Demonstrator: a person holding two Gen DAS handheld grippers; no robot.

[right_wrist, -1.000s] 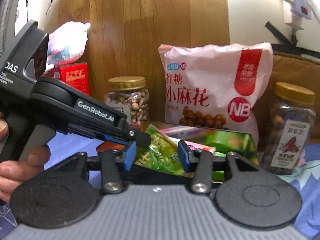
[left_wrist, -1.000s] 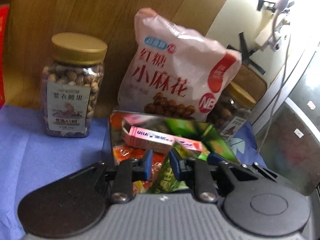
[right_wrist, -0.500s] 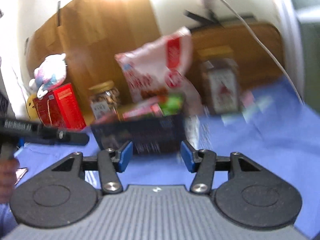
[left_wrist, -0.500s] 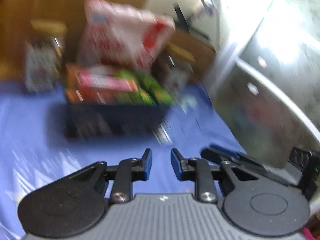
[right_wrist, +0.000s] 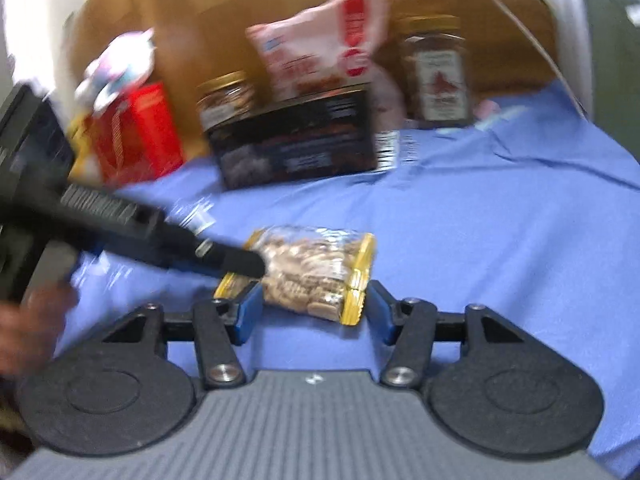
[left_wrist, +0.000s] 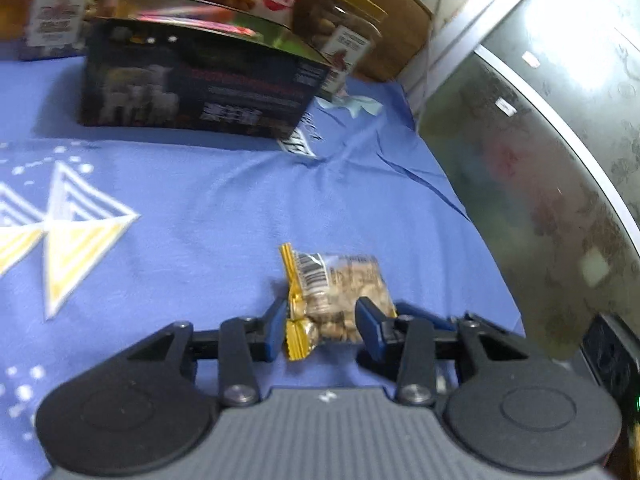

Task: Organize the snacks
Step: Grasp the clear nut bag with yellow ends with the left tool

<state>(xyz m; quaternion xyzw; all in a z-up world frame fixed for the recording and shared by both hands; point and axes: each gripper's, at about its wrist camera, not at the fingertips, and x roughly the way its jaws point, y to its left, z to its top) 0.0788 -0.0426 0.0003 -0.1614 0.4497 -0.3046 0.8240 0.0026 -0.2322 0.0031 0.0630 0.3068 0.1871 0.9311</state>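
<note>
Left wrist view: the left gripper [left_wrist: 320, 326] and right gripper [right_wrist: 312, 310], jaws opening, straddle the snack packet [left_wrist: 340, 292]; one should clamp squarely, then carry toward the box [left_wrist: 200, 92] at eleven o'clock.

Both grippers angled downward, jaws opening.
The left gripper [left_wrist: 320, 326] and right gripper [right_wrist: 314, 310] are held side by side, fingertips converging; a hand [right_wrist: 28, 332] is seen gripping the left handle.

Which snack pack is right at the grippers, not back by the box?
The small clear nut packet with gold ends, lying alone on the blue cloth. The jars and the pink bag stand behind the black box.
</note>
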